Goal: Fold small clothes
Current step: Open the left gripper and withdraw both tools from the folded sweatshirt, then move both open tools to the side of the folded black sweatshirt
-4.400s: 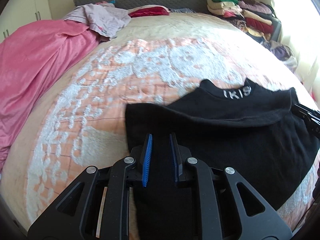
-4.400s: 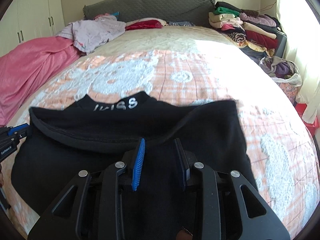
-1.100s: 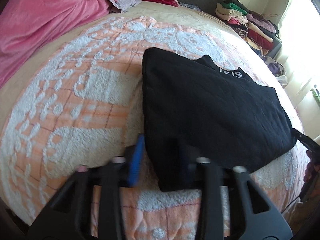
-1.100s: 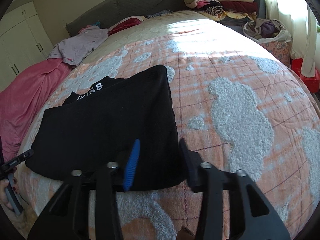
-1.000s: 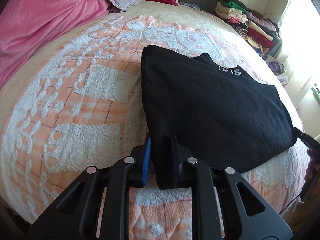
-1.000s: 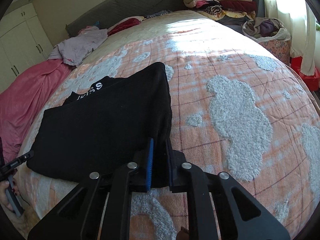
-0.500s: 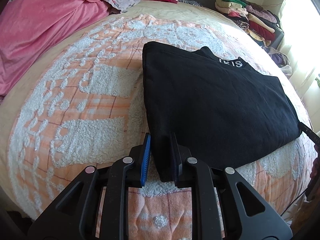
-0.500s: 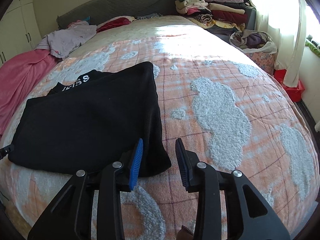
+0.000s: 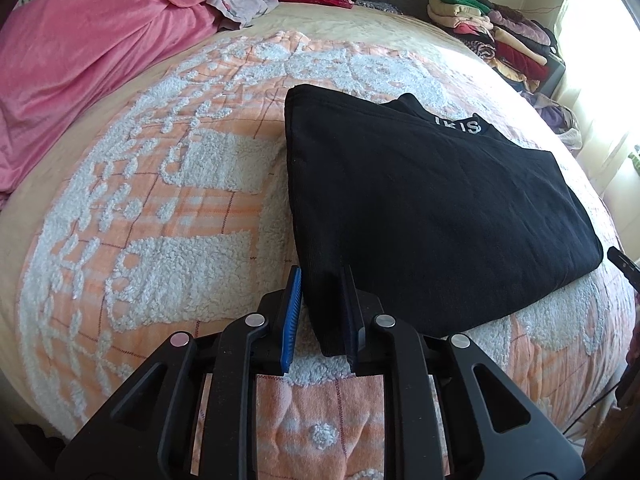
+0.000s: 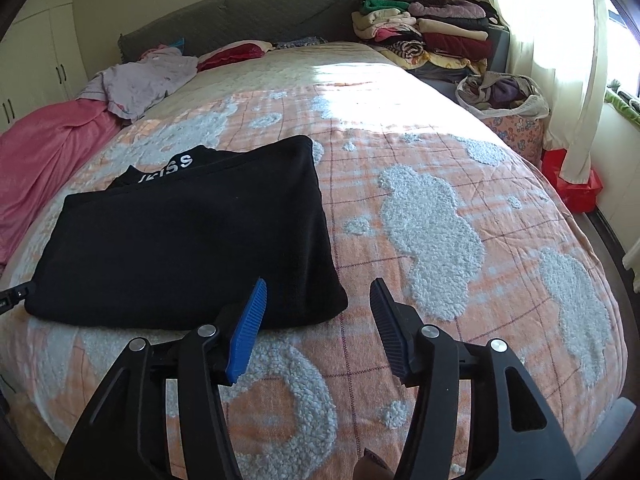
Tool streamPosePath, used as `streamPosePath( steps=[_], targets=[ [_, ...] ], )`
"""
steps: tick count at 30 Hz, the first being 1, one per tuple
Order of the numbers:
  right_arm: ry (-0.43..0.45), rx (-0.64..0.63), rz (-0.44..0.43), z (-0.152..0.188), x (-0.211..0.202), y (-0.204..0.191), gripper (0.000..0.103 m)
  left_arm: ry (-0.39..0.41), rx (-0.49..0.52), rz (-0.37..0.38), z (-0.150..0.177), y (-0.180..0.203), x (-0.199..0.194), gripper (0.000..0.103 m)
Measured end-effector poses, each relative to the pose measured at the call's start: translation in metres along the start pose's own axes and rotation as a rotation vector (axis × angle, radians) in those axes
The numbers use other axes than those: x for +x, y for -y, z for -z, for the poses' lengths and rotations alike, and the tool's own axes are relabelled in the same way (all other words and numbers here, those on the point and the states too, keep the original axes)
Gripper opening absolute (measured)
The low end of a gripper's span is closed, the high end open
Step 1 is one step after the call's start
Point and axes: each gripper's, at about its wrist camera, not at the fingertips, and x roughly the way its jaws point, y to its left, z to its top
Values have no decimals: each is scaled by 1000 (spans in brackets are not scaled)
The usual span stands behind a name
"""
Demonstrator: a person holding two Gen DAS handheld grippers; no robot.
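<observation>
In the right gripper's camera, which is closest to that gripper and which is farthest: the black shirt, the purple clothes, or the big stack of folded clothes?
1. Black shirt: just ahead of the right gripper, to its left.
2. Purple clothes: far left, near the headboard.
3. Stack of folded clothes: far right corner, beside the bed; only slightly farther than the purple clothes.

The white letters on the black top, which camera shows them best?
The right wrist view. There the white letters sit on the collar of the black top, facing the camera and mostly readable. In the left wrist view, the letters are smaller and partly hidden, so fewer show.
</observation>
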Motion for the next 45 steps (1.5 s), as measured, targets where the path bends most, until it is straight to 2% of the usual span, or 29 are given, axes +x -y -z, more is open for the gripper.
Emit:
streamPosePath(
  steps=[2, 8, 15, 16, 17, 18, 21, 24, 26, 28, 29, 31, 36, 45],
  targets=[
    [5, 2, -4, 1, -3, -2, 61, 2, -1, 3, 1, -1, -2, 12],
    [16, -1, -17, 5, -12, -12, 64, 9, 0, 11, 4, -3, -7, 13],
    [31, -23, -47, 9, -23, -33, 65, 27, -18, 31, 6, -10, -19, 21],
    [31, -30, -57, 9, -25, -37, 67, 31, -18, 30, 6, -11, -22, 24],
    [33, -35, -63, 9, -26, -41, 78, 32, -18, 30, 6, -12, -24, 25],
    [43, -40, -71, 9, -29, -46, 82, 33, -19, 30, 6, -13, -25, 30],
    [49, -68, -103, 7, -33, -62, 82, 42, -24, 28, 5, -17, -31, 38],
    [59, -107, -121, 5, -36, -80, 86, 56, -37, 23, 4, -23, -36, 54],
    [62, -128, -143, 3, -37, -92, 87, 65, -44, 20, 3, -27, -39, 60],
    [64, -148, -164, 1, -38, -103, 91, 75, -51, 11, 2, -31, -42, 72],
    [66, -160, -174, 0, -39, -109, 92, 79, -54, 8, 2, -33, -44, 74],
    [70, -187, -195, 0, -40, -122, 93, 87, -64, -2, -1, -37, -46, 84],
    [82, -257, -222, 0, -40, -152, 95, 95, -74, -31, -9, -46, -47, 90],
    [90, -364, -239, 5, -30, -202, 96, 88, -85, -55, -24, -61, -40, 93]
  ],
)
